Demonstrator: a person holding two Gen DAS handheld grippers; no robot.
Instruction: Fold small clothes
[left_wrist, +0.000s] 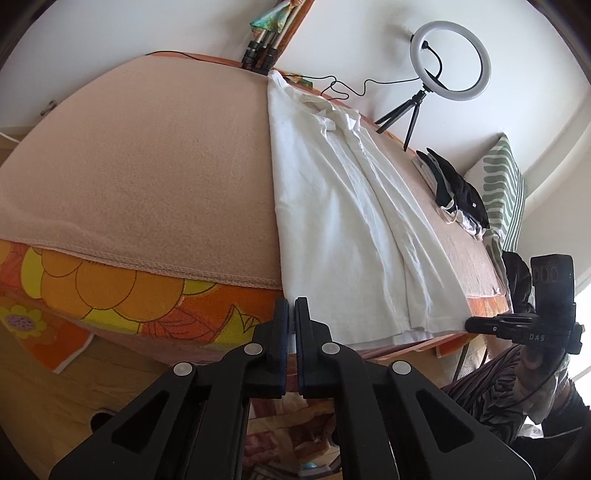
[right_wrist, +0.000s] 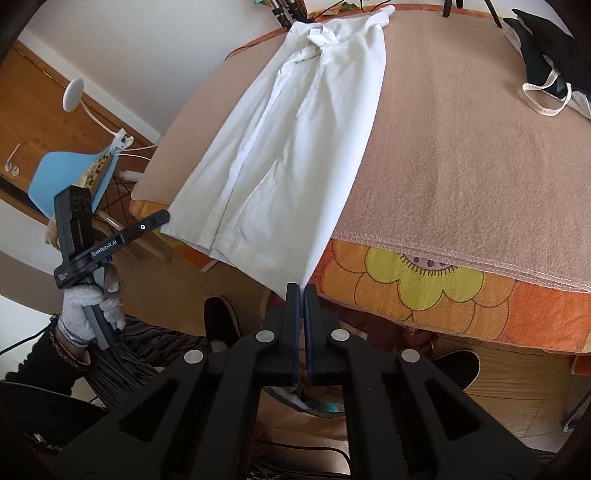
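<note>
A white garment (left_wrist: 343, 206), already narrowed lengthwise with its sides turned in, is lying stretched along the desk (left_wrist: 147, 155), which is covered by a beige blanket over an orange flowered cloth (left_wrist: 110, 291). Its collar end is resting at the far edge and its hem is hanging slightly over the near edge.

The left hand-held gripper (left_wrist: 291, 306) is pinching one near hem corner with its jaws pressed together on the fabric. The right hand-held gripper (right_wrist: 303, 291) is doing the same at the other hem corner, where the cloth is running straight down into its closed jaws. Each is also showing in the other's view, at the opposite corner of the hem.

So the person appears to be taking up the bottom edge for the crosswise fold. Judging from this, the next move is calling for both corners to be lifted together and carried toward the collar, keeping the hem taut and level so the layers are not slipping apart, then laid down squarely before the jaws let go.

A pile of dark clothes (left_wrist: 458, 188) is waiting near the far right of the desk, well apart from the garment.
</note>
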